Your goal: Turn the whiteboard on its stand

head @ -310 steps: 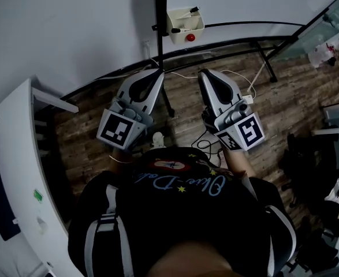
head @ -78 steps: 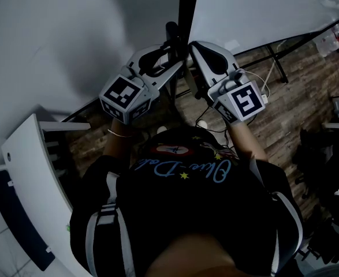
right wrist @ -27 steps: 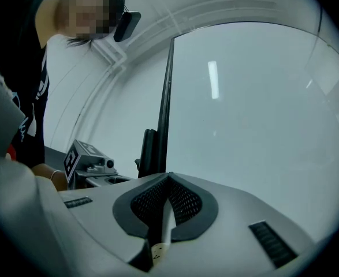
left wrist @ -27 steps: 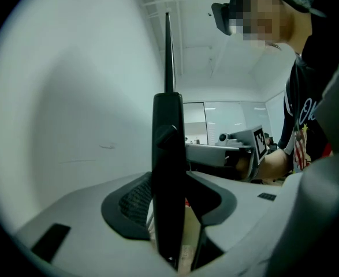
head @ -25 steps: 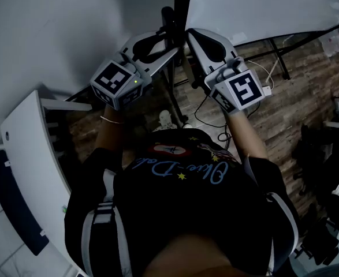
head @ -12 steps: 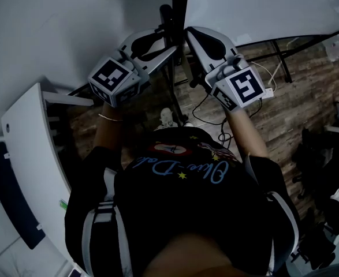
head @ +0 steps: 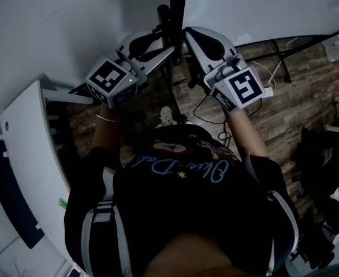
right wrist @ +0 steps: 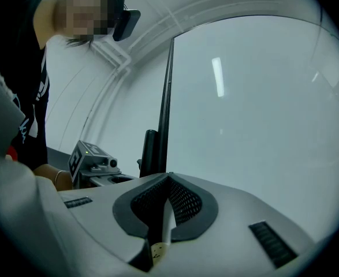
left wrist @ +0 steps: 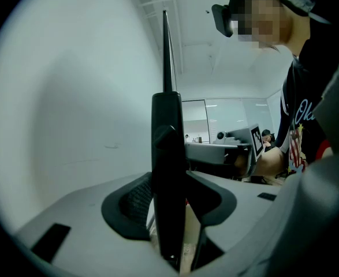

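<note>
Whiteboard (right wrist: 244,126) edge sits pinched in the right hand-held gripper (right wrist: 168,179); the left hand-held gripper (left wrist: 169,180) clamps the stand post (left wrist: 168,131).

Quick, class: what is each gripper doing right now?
Left gripper: closed on the black stand post.
Right gripper: closed on the edge of the whiteboard.

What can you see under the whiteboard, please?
Black stand legs and a white cable on the wood floor. The whiteboard itself covers whatever lies farther back.

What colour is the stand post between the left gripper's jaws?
Black. The post shows best in the left gripper view.
</note>
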### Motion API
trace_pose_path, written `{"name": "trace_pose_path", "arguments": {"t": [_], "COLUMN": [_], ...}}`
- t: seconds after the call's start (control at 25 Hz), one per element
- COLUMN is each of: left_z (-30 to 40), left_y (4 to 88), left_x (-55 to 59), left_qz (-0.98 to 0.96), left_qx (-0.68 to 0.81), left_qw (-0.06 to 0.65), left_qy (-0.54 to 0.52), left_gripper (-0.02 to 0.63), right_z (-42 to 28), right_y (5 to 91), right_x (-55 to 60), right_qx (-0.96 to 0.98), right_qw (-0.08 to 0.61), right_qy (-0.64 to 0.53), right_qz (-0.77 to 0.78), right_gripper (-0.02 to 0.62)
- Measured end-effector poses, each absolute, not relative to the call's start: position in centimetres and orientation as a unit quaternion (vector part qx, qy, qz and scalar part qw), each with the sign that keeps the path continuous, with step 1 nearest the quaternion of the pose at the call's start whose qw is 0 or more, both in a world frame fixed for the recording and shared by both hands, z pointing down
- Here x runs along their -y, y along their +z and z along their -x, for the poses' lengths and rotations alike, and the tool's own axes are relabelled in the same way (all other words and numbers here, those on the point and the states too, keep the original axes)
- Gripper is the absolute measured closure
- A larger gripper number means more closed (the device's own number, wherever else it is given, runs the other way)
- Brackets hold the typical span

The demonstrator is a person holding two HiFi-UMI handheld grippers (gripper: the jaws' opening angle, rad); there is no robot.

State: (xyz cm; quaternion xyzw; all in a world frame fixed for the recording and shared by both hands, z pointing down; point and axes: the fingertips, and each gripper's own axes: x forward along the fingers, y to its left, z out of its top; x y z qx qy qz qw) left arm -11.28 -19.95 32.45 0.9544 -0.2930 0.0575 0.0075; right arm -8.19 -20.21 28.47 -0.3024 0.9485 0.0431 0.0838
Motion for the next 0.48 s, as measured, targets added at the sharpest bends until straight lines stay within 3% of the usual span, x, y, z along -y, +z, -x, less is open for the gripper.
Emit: {"name": "trace_pose_path", "arguments": {"t": [0.48], "left_z": [11.31], "left_y": [32.44], "left_x": [19.98], "left_qz": [-0.952], "left_qx": [0.303], "left_qw": [0.002], "left_qy": [0.052], "left_gripper": [0.417], "right_z": [8.15], "right_y": [28.43], "right_x": [20.23], "right_qx": [-0.948], "right_qw": [0.09], "right_qy": [0.04], "right_qz": [0.302], "right_gripper": [0.577]}}
